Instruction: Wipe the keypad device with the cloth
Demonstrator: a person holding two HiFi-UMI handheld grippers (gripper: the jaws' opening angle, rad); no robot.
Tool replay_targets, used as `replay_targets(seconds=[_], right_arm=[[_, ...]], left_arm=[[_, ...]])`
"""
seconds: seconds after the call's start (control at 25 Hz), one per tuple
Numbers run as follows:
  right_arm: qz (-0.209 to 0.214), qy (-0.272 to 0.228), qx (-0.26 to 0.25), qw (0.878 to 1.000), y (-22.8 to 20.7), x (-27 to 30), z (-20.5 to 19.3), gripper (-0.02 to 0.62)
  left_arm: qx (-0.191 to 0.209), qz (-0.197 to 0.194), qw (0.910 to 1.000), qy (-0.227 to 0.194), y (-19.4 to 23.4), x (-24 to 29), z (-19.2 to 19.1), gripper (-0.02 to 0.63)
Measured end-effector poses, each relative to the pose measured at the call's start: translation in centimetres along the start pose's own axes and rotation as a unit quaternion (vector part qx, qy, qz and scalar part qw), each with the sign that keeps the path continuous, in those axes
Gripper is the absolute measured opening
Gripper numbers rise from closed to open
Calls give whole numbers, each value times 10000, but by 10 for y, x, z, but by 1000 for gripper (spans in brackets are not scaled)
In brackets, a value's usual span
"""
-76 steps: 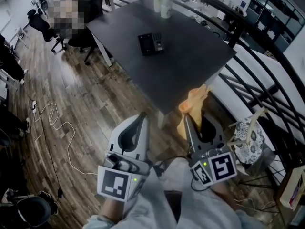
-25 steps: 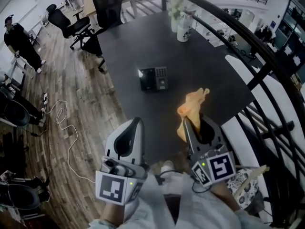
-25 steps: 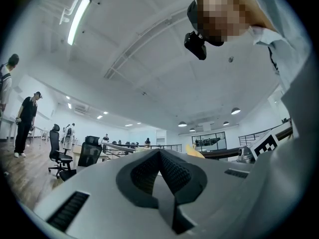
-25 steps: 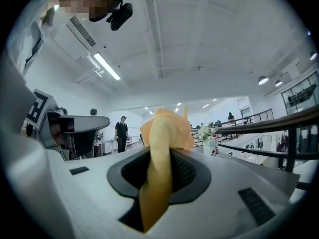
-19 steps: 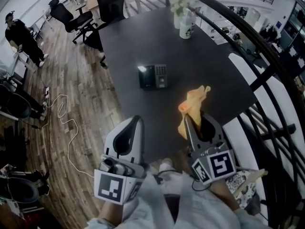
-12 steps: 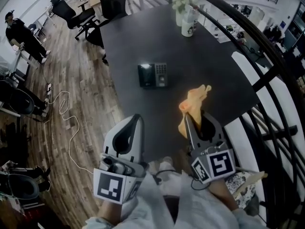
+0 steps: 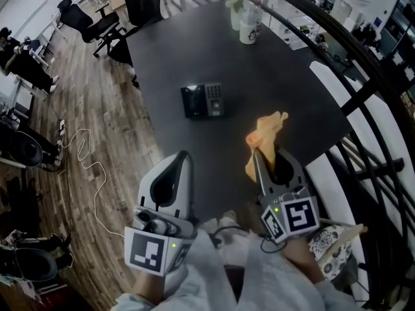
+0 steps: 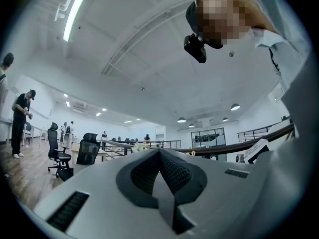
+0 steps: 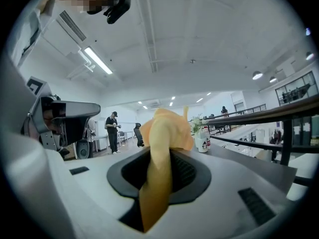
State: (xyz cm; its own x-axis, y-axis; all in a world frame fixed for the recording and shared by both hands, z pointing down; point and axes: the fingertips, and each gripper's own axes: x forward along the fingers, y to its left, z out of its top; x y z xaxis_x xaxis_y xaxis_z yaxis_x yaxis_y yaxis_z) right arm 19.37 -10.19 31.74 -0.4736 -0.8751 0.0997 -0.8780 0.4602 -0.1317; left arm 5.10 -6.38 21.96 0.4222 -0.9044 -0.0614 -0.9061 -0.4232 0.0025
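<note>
The black keypad device [image 7: 202, 100] lies flat near the middle of the dark table [image 7: 285, 102], far ahead of both grippers. My right gripper [image 7: 258, 154] is shut on an orange cloth [image 7: 264, 141], which bunches above its tips; in the right gripper view the cloth [image 9: 162, 153] hangs between the jaws. My left gripper [image 7: 183, 155] is shut with nothing in it, held near the table's near edge; its closed tips [image 8: 160, 153] fill the left gripper view. Both grippers are held close to my body.
A white cup and a plant [image 7: 245, 18] stand at the table's far end. Office chairs [image 7: 97, 24] and wooden floor with a white cable [image 7: 84, 161] lie to the left. A black railing [image 7: 363, 109] runs along the right. A person [image 9: 113, 131] stands far off.
The view has shifted slightly; the keypad device now sits a little higher and further left in the head view. Both grippers keep their pose, the cloth still held.
</note>
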Motion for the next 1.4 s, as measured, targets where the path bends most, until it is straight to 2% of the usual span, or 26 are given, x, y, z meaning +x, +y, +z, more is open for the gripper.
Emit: replay_targets(seconds=[0.32, 0.52, 1.04, 1.4], right_arm=[[-234, 215, 86, 9995, -4, 32, -15, 100], [-306, 359, 124, 9988, 5, 66, -27, 100], [-672, 761, -173, 9947, 1, 141, -53, 100], [-884, 1059, -235, 9902, -9, 188, -81, 99]], left_arm=[[-33, -95, 9999, 74, 29, 10, -9, 14], [-176, -240, 9992, 282, 50, 16, -23, 14], [-387, -450, 9969, 524, 111, 35, -47, 14], [-392, -559, 9955, 657, 148, 48, -60, 14]])
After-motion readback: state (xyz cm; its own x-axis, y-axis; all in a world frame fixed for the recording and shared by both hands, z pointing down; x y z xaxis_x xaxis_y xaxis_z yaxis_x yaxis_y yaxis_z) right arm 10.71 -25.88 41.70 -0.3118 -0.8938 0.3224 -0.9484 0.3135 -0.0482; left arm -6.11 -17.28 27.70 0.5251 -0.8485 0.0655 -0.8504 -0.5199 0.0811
